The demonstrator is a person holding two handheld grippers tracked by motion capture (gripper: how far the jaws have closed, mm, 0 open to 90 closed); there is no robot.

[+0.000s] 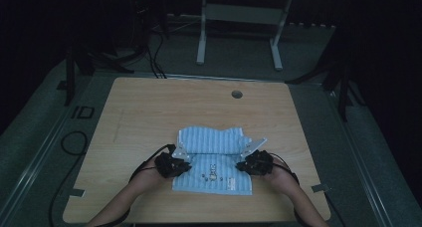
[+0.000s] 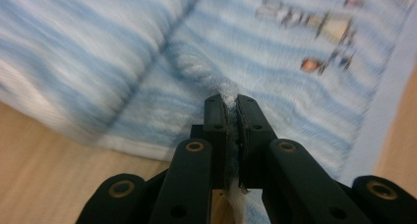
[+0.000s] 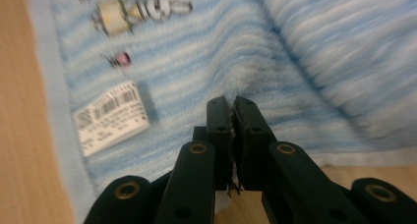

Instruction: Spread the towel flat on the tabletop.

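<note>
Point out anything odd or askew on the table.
Nothing damaged or spilled. The striped blue towel lies folded unevenly, its upper layer skewed. Left gripper and right gripper each pinch its pile.

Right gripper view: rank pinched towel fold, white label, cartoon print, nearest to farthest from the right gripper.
1. Towel fold: pinched between the shut jaws of the right gripper, at the tips.
2. White label: on the towel, left of the jaws, near its pale border.
3. Cartoon print: upper left, beyond the label.
</note>
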